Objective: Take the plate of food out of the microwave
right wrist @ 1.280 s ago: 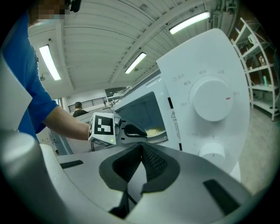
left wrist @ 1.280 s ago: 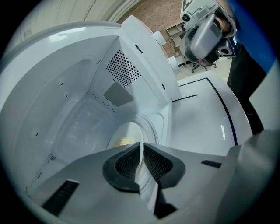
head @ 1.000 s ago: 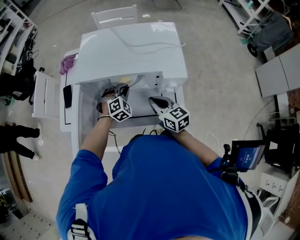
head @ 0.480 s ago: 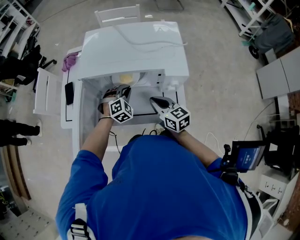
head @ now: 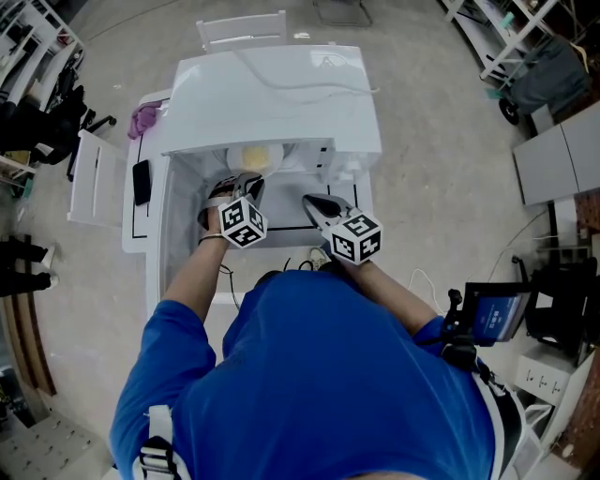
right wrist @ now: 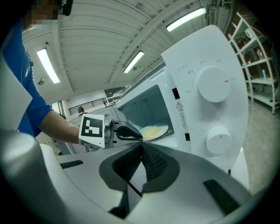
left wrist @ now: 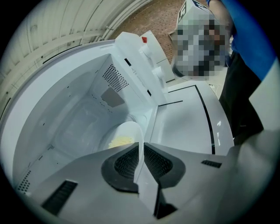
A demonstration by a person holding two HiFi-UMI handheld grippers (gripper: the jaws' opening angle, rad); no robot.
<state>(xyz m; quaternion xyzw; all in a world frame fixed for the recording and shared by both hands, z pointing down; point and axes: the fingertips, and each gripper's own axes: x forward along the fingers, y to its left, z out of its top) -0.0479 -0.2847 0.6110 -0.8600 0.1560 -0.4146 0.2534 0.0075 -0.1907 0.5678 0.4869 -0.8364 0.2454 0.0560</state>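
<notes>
Left gripper view settles the main point: the left gripper has its fingers pinched on the near rim of the plate. The plate is seen edge-on, with the yellow food on its inner face. Most of the plate is inside the open cavity of the microwave, and only the gripped edge reaches the mouth.

In the head view a pale arc of plate pokes out from under the microwave's top at 12 o'clock from the left gripper. I would judge the grasp as made and the withdrawal as barely begun. What remains is drawing the plate fully clear, keeping it level, and setting it down.

The right gripper has its fingers pressed together on nothing. It hovers at about 3 o'clock of the left one, in front of the panel with the two knobs, and takes no part in the lift.

The microwave stands on a white surface marked with thin black lines. On it, at 9 o'clock of the microwave, lies a flat dark slab. A purple cloth is bunched at 10 o'clock.

Around this is a pale floor. A white chair stands at 12 o'clock, wire racks at 1 o'clock and a grey cabinet at 3 o'clock. A small lit screen is at 4 o'clock.
</notes>
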